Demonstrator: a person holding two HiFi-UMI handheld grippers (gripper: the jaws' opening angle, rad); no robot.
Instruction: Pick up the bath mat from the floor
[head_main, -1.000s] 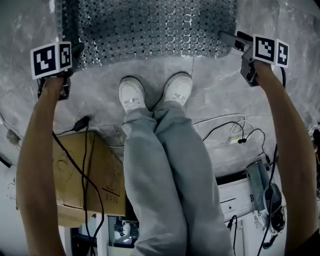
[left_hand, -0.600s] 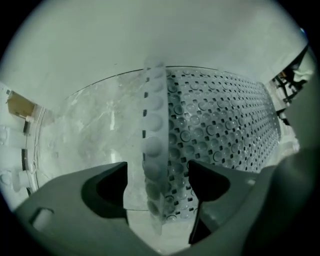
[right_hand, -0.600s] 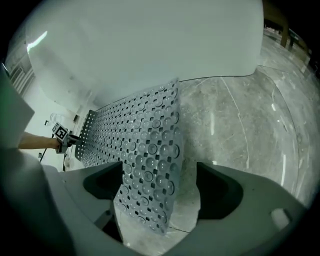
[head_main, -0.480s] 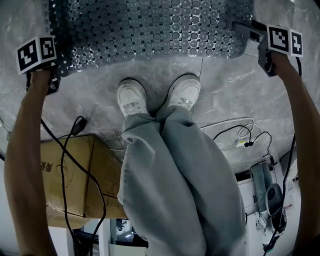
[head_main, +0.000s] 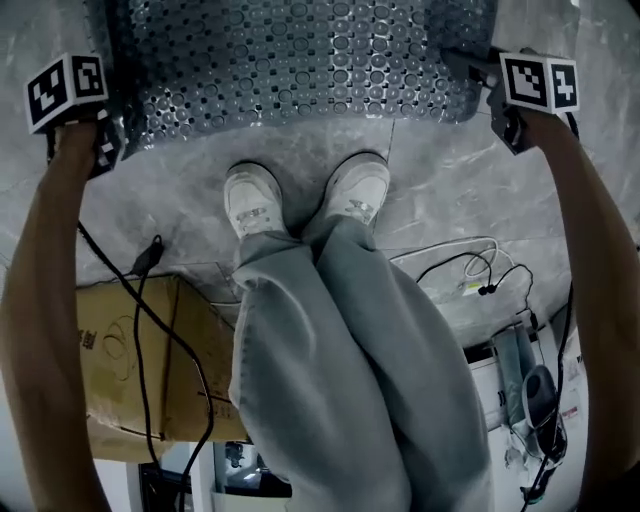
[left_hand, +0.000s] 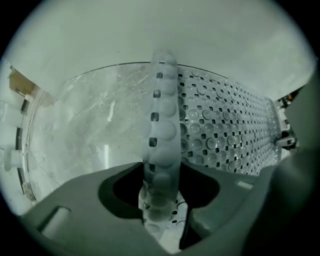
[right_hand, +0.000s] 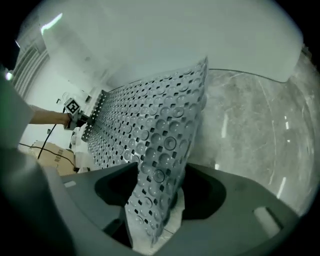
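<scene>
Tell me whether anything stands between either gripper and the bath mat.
Nothing visible does. The left gripper and right gripper have just been closing their jaws, each with an edge of the bath mat between them, pads pressing on it.

grey marbled tile floor (head_main: 440, 200). the perforated bath mat (head_main: 300, 60) spreads across its far side. two white shoes (head_main: 252, 200) stand just near of it, mid-floor. a cardboard box (head_main: 110, 360) sits near left; a white cable (head_main: 470, 245) loops at right.
</scene>
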